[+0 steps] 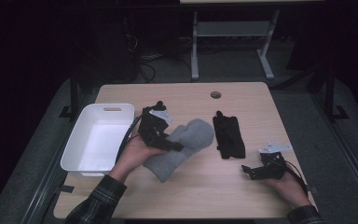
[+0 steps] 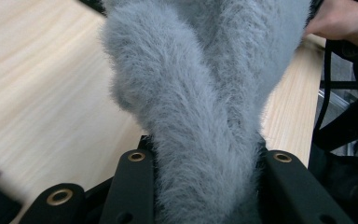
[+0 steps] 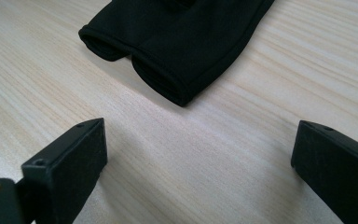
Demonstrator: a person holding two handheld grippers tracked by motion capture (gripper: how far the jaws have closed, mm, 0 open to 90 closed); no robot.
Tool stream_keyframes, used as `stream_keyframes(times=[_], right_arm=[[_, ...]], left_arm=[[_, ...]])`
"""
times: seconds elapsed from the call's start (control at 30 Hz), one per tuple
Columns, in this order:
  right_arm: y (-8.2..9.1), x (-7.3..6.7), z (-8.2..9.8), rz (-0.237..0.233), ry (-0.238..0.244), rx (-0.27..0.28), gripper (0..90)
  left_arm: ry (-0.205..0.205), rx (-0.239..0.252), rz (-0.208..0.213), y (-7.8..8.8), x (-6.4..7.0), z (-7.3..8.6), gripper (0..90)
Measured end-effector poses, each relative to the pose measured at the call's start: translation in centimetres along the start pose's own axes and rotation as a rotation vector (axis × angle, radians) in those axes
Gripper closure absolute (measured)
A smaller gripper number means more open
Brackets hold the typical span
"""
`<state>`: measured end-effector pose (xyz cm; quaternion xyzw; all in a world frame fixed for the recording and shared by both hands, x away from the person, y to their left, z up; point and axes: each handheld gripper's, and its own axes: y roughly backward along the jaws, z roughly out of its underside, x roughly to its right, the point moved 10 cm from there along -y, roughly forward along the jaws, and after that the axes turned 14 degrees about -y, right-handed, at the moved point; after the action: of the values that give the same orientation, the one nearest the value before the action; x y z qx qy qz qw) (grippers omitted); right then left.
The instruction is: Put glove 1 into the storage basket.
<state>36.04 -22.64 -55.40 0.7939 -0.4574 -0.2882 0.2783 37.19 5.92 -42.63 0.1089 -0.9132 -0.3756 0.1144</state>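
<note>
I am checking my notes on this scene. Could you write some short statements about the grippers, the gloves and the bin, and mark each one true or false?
1. The left gripper is shut on the grey fuzzy mittens. True.
2. The right gripper holds the black gloves. False: its jaws stand open over bare table, and the black gloves lie apart from them.
3. The white bin sits at the left side of the table. True.
4. The grey fuzzy mittens lie inside the white bin. False: they are beside it, to its right, in the left gripper.
5. The black gloves lie on the table between the two grippers. True.
</note>
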Motion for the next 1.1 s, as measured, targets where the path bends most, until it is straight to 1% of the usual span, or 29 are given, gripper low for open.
stream_keyframes(times=[0.03, 0.1, 0.13, 0.27, 0.47, 0.57, 0.63, 0.7, 0.77, 0.87, 1.0, 1.03, 1.1], right_arm=[[0.0, 0.0, 0.0, 0.002, -0.001, 0.000, 3.1], [0.0, 0.1, 0.0, 0.007, -0.002, -0.003, 1.9], [0.0, 0.1, 0.0, 0.011, -0.006, -0.006, 1.4], [-0.1, 0.3, 0.0, 0.020, -0.017, -0.006, 0.0], [-0.1, 0.3, 0.0, 0.021, -0.018, -0.006, 0.0], [-0.1, 0.3, 0.0, 0.020, -0.018, -0.006, 0.0], [-0.1, 0.3, 0.0, 0.020, -0.018, -0.006, 0.0], [-0.1, 0.3, 0.0, 0.020, -0.018, -0.006, 0.0], [-0.1, 0.3, 0.0, 0.020, -0.018, -0.006, 0.0], [-0.1, 0.3, 0.0, 0.020, -0.018, -0.006, 0.0], [-0.1, 0.3, 0.0, 0.020, -0.016, -0.006, 0.0], [-0.1, 0.3, 0.0, 0.020, -0.016, -0.006, 0.0], [-0.1, 0.3, 0.0, 0.020, -0.018, -0.007, 0.0]], left_arm=[[-0.001, 0.000, -0.005, 0.5, -0.2, 0.0, 66.0], [0.010, 0.003, -0.015, 1.3, -0.4, 0.0, 65.9], [0.008, 0.005, -0.020, 1.7, -0.6, 0.0, 65.9], [0.022, 0.025, -0.040, 3.6, -1.1, 0.0, 65.9], [0.044, 0.039, -0.080, 6.5, -2.2, 0.4, 65.9], [0.053, 0.047, -0.102, 8.0, -2.9, 0.9, 65.9], [0.065, 0.053, -0.121, 9.1, -3.4, 1.3, 65.9], [0.088, 0.067, -0.143, 10.3, -4.0, 1.9, 66.0], [0.100, 0.069, -0.158, 11.2, -4.5, 2.5, 65.9], [0.132, 0.068, -0.187, 12.7, -5.4, 3.6, 65.9], [0.184, 0.076, -0.230, 14.6, -6.7, 5.7, 65.9], [0.189, 0.076, -0.244, 15.0, -7.0, 6.2, 65.9], [0.208, 0.076, -0.257, 15.6, -7.5, 7.1, 66.0]])
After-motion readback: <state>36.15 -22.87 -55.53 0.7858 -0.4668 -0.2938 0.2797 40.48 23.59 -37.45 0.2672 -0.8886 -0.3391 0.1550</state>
